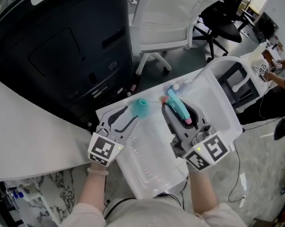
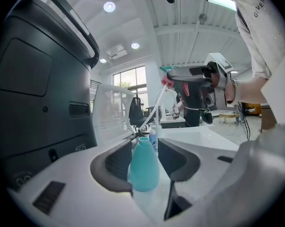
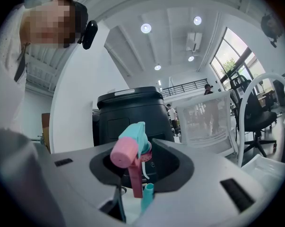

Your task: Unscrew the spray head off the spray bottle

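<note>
Noting both tools loaded over the white tray (image 1: 213,98). The left gripper (image 1: 132,115) has the teal spray bottle (image 2: 144,167) upright between its jaws, and the pads look pressed to its sides. The neck is open, with no cap on it. The right gripper (image 1: 179,112) is clamped on the spray head (image 3: 133,148), teal body and pink trigger caught between the pads, and holds it higher than the bottle and off to one side. So I judge the thread is already undone and only the separation is left. The left gripper view shows the white dip tube (image 2: 154,105) curving down from the head toward the neck. I cannot tell whether its lower end sits inside the opening or just above it. That is my main worry: if I draw the head off sideways with the tube in the neck, the tube will lever on the rim and could drag or tip the bottle. The bottle tapers and looks smooth, so a light pinch could let it ride up and slip out. The right pads sit around the trigger area, so the head might pivot in the grip. Liquid in the tube may drip onto the tray. I would pull the head straight up along the bottle's axis, slowly.
</note>
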A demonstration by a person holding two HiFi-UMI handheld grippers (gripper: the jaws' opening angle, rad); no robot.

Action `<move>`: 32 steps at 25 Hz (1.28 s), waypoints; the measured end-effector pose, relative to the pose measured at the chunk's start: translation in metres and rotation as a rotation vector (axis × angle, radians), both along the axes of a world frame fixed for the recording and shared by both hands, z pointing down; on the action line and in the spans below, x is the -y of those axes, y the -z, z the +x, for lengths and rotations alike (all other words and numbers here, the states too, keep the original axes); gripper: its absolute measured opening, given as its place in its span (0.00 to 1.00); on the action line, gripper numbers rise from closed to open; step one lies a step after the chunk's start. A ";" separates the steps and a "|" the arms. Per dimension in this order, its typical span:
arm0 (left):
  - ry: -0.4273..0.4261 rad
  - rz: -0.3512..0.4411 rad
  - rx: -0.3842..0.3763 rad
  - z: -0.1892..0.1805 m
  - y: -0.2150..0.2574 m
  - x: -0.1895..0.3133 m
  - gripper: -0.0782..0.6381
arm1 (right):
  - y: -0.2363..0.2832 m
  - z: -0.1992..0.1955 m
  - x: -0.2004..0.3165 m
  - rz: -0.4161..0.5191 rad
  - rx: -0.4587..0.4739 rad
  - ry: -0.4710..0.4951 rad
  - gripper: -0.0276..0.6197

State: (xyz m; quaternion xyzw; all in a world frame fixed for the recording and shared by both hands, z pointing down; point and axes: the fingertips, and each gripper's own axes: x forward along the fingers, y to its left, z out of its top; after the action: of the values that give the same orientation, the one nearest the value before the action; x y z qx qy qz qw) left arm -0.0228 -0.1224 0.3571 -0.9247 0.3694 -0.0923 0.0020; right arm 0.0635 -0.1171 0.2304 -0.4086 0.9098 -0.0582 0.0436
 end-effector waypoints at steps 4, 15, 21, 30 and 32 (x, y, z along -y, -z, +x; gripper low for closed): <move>0.110 0.014 -0.052 -0.015 0.011 -0.008 0.22 | 0.002 0.006 -0.008 0.008 -0.006 0.008 0.25; 0.319 0.065 -0.102 -0.039 0.043 -0.057 0.12 | -0.001 0.024 -0.043 -0.002 -0.056 0.024 0.25; 0.383 0.059 -0.128 -0.044 0.044 -0.084 0.12 | -0.010 0.030 -0.063 -0.010 -0.083 0.037 0.25; 0.446 0.058 -0.150 -0.044 0.045 -0.127 0.12 | -0.025 0.040 -0.095 -0.030 -0.107 0.063 0.25; 0.457 0.058 -0.154 -0.044 0.046 -0.135 0.12 | -0.027 0.042 -0.101 -0.034 -0.112 0.070 0.25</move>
State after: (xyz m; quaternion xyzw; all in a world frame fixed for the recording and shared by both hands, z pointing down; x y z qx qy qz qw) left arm -0.0672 0.0129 0.3109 -0.8209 0.5706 -0.0090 -0.0204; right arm 0.1055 -0.0161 0.2578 -0.3798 0.9234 -0.0522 -0.0162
